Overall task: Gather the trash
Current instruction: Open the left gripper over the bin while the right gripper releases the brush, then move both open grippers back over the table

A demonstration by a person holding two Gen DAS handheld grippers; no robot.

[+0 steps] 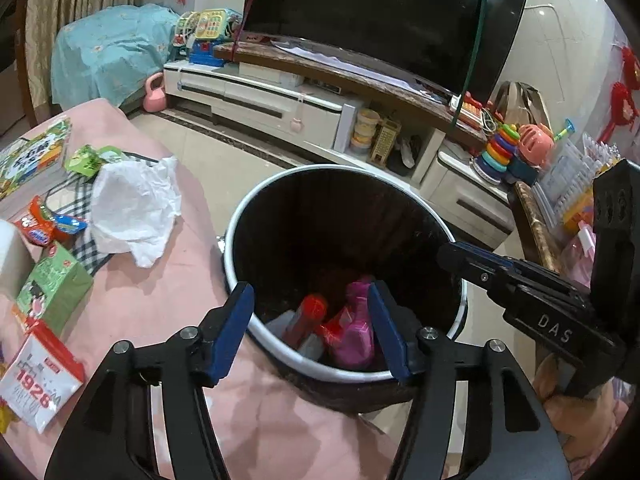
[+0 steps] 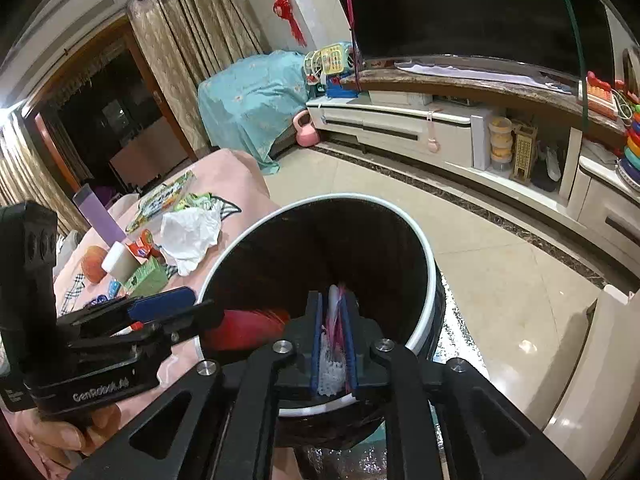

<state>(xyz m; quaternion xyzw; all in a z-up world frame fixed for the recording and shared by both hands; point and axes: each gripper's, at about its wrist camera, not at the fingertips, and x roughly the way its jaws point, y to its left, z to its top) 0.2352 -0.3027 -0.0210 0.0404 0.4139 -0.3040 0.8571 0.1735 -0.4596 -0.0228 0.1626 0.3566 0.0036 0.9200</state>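
While claws (image 1: 312, 328) straddle bin rim (image 1: 240, 224) — floor (image 2: 500, 280) open.

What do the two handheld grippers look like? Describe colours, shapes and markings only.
Both are black frames with angular cut-out arms, silver round bolts at the pivots and flat blue pads inside the fingers. The left gripper shows "GenRobot" lettering in white on its body in the right wrist view. The right gripper carries "DAS" in pale letters on its side in the left wrist view. No sleeves or cables show.

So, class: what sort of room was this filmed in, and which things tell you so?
Most likely a home living room: a large television on a long low cabinet, children's toys beside it, and curtains.
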